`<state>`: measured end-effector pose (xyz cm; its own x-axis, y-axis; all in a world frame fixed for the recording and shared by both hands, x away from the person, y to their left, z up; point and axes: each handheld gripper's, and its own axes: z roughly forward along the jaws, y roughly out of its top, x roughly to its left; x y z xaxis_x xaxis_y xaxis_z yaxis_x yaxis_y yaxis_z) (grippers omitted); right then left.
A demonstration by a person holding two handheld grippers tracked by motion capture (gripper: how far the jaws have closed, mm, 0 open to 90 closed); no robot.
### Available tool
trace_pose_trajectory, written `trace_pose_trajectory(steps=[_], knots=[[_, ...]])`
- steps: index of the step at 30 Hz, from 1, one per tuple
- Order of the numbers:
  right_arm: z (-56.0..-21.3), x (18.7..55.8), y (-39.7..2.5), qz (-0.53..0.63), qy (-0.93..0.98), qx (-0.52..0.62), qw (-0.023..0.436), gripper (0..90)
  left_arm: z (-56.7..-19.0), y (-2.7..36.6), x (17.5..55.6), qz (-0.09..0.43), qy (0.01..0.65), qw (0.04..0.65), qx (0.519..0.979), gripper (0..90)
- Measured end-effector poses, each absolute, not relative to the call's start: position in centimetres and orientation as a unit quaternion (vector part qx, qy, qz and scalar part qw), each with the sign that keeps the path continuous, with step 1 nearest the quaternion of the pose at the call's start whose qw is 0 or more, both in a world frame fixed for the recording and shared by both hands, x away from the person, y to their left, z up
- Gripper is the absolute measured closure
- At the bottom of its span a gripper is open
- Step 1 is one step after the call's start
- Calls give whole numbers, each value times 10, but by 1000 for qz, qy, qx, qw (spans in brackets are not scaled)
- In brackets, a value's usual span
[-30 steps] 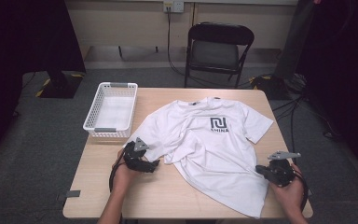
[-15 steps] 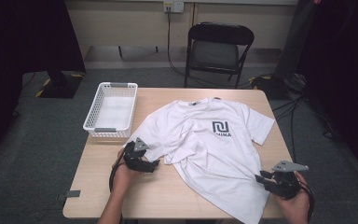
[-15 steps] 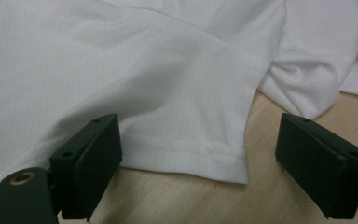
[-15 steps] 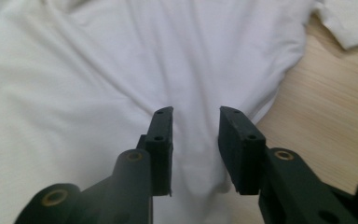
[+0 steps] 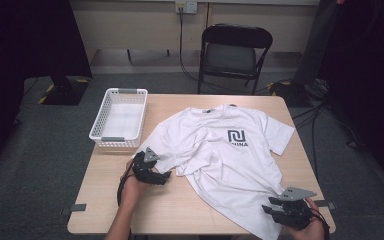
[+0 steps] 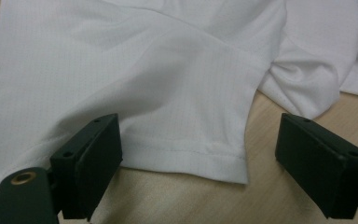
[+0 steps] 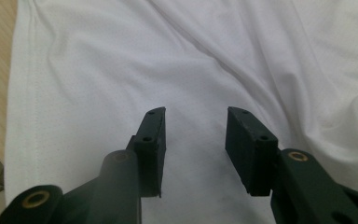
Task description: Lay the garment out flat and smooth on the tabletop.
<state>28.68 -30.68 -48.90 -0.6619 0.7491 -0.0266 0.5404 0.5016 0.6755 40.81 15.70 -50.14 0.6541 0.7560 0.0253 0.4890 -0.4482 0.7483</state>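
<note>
Holding both claws spread: our left gripper (image 6: 193,163) faces the white cotton T-shirt's (image 5: 225,155) sleeve hem; our right gripper (image 7: 196,140) hovers over its bottom hem.

A white short-sleeved cotton T-shirt (image 5: 225,150) spread on a light wooden table (image 5: 110,200) carries a dark square logo (image 5: 235,135) on its chest, a blocky emblem resembling two interlocking angular strokes. Beneath it runs one line of small dark capitals ending in "UNA"; the first letters are too blurred to read.
</note>
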Motion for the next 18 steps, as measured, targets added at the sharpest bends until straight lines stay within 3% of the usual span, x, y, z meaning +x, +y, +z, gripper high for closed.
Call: trace_pose_trajectory(steps=[3,9,18], knots=[[-489,286,-306,324,856,372,158,633,-501,157,408,181,374,369,831,142],[-489,279,-307,331,863,361,124,864,-501,157,408,181,374,369,831,142],[-488,256,-316,338,871,349,74,881,-501,157,408,181,375,369,831,143]])
